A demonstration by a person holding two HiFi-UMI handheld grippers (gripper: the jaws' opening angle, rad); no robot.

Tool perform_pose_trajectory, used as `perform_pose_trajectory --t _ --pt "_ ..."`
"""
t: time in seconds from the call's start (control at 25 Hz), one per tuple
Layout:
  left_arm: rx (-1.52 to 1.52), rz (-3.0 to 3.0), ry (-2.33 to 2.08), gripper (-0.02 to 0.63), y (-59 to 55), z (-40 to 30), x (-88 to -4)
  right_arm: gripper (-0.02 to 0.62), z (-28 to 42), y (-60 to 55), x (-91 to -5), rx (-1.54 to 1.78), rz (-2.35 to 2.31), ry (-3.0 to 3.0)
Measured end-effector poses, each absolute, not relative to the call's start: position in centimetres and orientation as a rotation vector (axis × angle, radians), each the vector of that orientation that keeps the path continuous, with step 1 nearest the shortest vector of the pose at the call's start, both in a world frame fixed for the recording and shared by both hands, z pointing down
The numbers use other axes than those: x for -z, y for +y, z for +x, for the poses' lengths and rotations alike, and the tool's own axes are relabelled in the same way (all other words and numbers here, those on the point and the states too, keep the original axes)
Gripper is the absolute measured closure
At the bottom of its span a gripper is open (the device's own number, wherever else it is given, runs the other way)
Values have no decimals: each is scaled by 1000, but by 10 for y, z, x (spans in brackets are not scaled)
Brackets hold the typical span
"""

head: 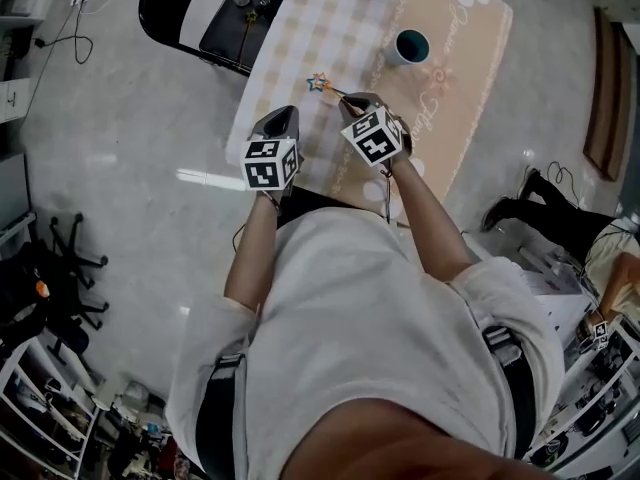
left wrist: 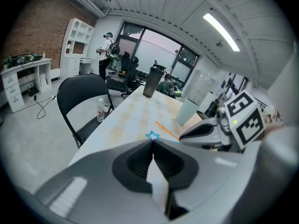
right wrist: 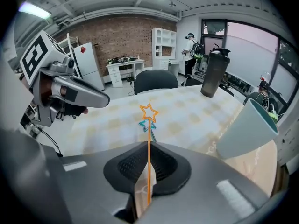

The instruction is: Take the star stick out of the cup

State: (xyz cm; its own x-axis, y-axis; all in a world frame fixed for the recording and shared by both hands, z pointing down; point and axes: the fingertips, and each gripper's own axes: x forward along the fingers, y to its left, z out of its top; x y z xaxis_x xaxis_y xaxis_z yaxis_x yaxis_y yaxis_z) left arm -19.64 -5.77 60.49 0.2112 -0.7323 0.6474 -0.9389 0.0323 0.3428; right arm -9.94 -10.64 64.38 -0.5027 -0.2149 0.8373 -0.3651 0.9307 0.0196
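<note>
We have right gripper (right wrist: 148, 146) clenched on star stick (right wrist: 149, 125), cup (head: 408, 47) at its 2 o'clock; left gripper (left wrist: 153, 143) closed, empty.

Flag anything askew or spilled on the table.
Nothing stands out: the cup stands upright on the table, nothing spilled, and the right gripper holds the star stick clear of it.

Right tool (right wrist: 149, 143): jaws were closed on the orange star stick (right wrist: 149, 167), its star end out over the checked worktop (right wrist: 187, 113). Right of the stick: a teal cup (right wrist: 245, 129). Beyond it to the right: a dark bottle (right wrist: 214, 73). Left of the stick: the left tool (right wrist: 106, 98). Behind the stick: a black chair (right wrist: 156, 80).
</note>
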Motion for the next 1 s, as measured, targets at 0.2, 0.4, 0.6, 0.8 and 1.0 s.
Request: perform_pose_trajectory --t 0.2,0.4,0.6,0.8,1.0 --pt "-355 1744 -1559 601 -51 -199 -608 578 -102 -106 -656 -217 420 -2104" --pt "-370 1789 -1521 601 -46 -196 -606 543 -104 -106 -664 -241 457 -2146" --pt "-364 1867 -1475 601 -35 -191 -592 496 -96 -102 -640 -250 592 -2224" --pt "-352 2034 -1431 601 -27 -172 -569 589 -75 -84 -581 -315 889 -2342" --pt "-313 2092 -1435 601 -18 -139 -544 595 -39 -59 -537 -338 1034 -2421"
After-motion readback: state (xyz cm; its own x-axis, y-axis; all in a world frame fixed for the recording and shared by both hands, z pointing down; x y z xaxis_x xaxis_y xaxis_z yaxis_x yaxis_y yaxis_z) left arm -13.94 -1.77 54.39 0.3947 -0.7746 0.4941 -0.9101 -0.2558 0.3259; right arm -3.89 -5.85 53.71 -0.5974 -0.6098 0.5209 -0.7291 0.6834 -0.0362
